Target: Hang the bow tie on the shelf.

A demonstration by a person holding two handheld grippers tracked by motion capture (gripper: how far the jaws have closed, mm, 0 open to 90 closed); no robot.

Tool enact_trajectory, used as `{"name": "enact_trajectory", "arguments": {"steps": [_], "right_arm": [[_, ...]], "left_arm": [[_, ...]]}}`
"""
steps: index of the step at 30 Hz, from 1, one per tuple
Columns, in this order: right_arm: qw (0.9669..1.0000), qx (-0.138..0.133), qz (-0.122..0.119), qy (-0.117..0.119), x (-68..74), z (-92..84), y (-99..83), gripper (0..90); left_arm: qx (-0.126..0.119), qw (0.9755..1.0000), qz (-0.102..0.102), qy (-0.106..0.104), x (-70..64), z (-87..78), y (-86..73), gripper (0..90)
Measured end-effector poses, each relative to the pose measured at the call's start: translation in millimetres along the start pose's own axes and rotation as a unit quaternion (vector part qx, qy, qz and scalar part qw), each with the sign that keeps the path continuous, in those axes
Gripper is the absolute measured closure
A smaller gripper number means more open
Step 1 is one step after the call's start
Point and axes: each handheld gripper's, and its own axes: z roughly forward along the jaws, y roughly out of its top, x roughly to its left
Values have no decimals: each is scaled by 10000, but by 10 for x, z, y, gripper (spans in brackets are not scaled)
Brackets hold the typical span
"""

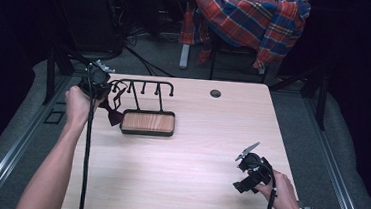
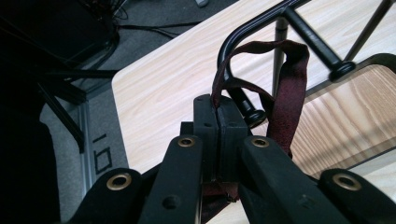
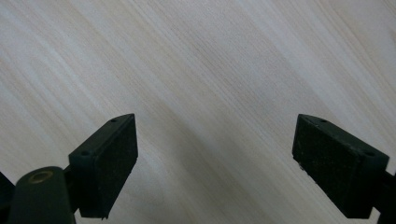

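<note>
A black metal rack (image 1: 149,88) with several hooked pegs rises from a wood-bottomed tray (image 1: 148,122) at the table's back left. A dark red strap (image 2: 292,88) loops over the rack's leftmost peg (image 2: 243,35); in the high view the dark red strap (image 1: 115,110) hangs down beside the tray. My left gripper (image 2: 218,122) is shut on one end of that strap, just left of the rack, where the high view shows the left gripper (image 1: 100,87) in the person's hand. My right gripper (image 3: 215,163) is open over bare tabletop; the high view places the right gripper (image 1: 243,182) near the front right.
The light wood table (image 1: 184,164) has a small round cable hole (image 1: 215,93) at the back. A plaid shirt (image 1: 253,19) drapes over a chair behind the table. Dark floor and metal rails (image 1: 4,155) flank the table.
</note>
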Motion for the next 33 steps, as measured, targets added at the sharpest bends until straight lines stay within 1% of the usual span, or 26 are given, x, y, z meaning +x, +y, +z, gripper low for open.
{"name": "enact_trajectory", "arguments": {"steps": [2,3,5,7,11,15,19,20,26,27,28,33], "right_arm": [[10000,34,-9,-21,-1,2,0,138],[9999,96,-51,-41,-7,-3,4,138],[10000,91,-34,-22,-6,-3,3,138],[9999,92,-44,-63,-5,-10,3,139],[9999,106,-47,-58,-5,-8,2,138],[10000,74,-17,-21,-5,-6,0,138],[9999,107,-50,-55,-5,-7,3,138],[10000,88,-40,-6,-3,-2,2,139],[10000,81,-40,-9,-2,2,2,138],[9999,138,-81,-35,-3,-4,7,138],[9999,114,-64,-1,-4,1,4,138],[9999,117,-53,-35,-6,-3,-1,138]], "left_arm": [[33,10000,-22,10,4,26,-12,888],[53,10000,-54,8,8,47,-22,887],[64,10000,-52,-2,11,61,-27,887],[84,9999,-62,-2,16,76,-34,887],[37,9998,-202,-73,38,116,-57,887],[37,9996,-283,-86,53,164,-91,887],[22,9992,-375,-137,52,213,-125,886],[10,9993,-366,-113,38,230,-136,885],[-82,9993,-368,-47,15,276,-152,883],[-98,9993,-370,-17,11,284,-151,883],[-117,9992,-374,-5,7,293,-147,883],[-176,9990,-405,58,-17,334,-142,881]]}}
